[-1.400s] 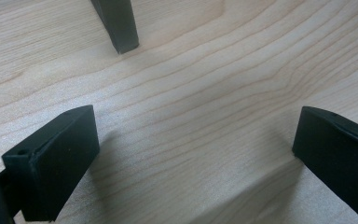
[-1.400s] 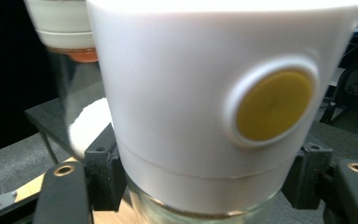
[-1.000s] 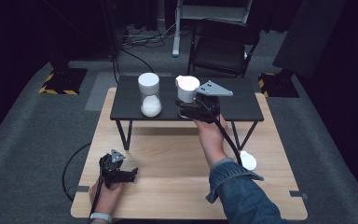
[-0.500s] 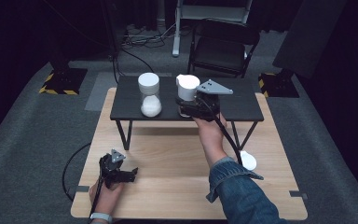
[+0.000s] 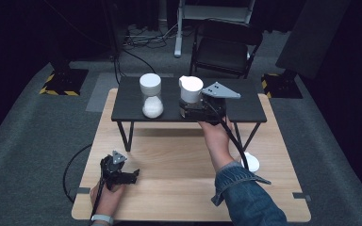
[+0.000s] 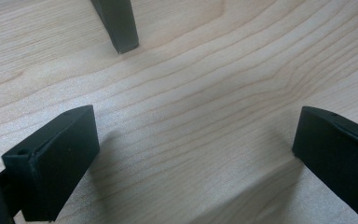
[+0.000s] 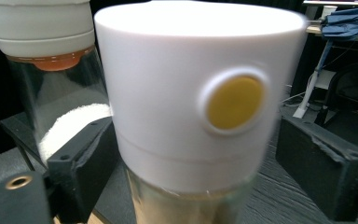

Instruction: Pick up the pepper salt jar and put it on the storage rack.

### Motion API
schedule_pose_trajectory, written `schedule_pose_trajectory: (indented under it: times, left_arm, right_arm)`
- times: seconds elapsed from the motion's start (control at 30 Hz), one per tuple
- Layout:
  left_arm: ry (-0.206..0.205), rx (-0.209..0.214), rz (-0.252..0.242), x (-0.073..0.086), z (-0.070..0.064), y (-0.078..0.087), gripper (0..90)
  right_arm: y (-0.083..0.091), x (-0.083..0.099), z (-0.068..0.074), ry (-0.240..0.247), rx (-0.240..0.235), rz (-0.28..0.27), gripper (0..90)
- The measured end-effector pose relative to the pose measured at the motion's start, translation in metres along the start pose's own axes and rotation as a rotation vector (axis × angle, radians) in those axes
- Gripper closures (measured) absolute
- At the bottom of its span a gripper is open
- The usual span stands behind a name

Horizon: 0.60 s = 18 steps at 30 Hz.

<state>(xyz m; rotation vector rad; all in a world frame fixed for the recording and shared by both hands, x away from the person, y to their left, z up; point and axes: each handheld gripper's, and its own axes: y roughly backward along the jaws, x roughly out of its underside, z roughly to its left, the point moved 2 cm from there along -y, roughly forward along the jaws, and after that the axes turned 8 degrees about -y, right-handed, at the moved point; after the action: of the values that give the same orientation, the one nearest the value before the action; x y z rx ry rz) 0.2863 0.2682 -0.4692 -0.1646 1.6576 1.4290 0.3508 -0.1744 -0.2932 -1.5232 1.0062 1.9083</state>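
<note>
Setup is a light wooden bench (image 5: 179, 165) with visible grain, sitting on grey carpet in a dark room, with a black folding chair (image 5: 224, 47) beyond it. On the bench stands a low black riser (image 5: 127, 101) on thin metal legs; one leg shows just ahead of the left tongs in the left gripper view.

Right tongs (image 5: 191, 109) are up on the riser, spread wide with a white-capped jar (image 7: 200, 93) sitting right between them. The jaw at the left of the right gripper view looks pressed against or just beside the jar, the other jaw stands clear, so no clamp on it. Left tongs (image 5: 131, 177) rest low on the bare wood near the person, wide apart, holding nothing.

The jar has a smooth matte white cylinder cap with a round yellow dot, and clear glass below. Just beside the right tongs, on the left, stands a second jar (image 5: 151, 96): white cap, orange neck, clear body with white powder piled inside.
</note>
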Motion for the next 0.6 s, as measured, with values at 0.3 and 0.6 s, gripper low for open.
schedule_pose_trajectory:
  times: [0.3, 0.6]
  left_arm:
    - [0.001, -0.001, 0.001, 0.000, 0.000, 0.000, 0.1]
    - [0.001, -0.001, 0.001, 0.000, 0.000, 0.000, 0.1]
  right_arm:
    - [0.015, 0.006, -0.006, -0.004, 0.006, -0.007, 7.8]
    - [0.031, 0.013, -0.014, -0.016, 0.002, -0.007, 6.0]
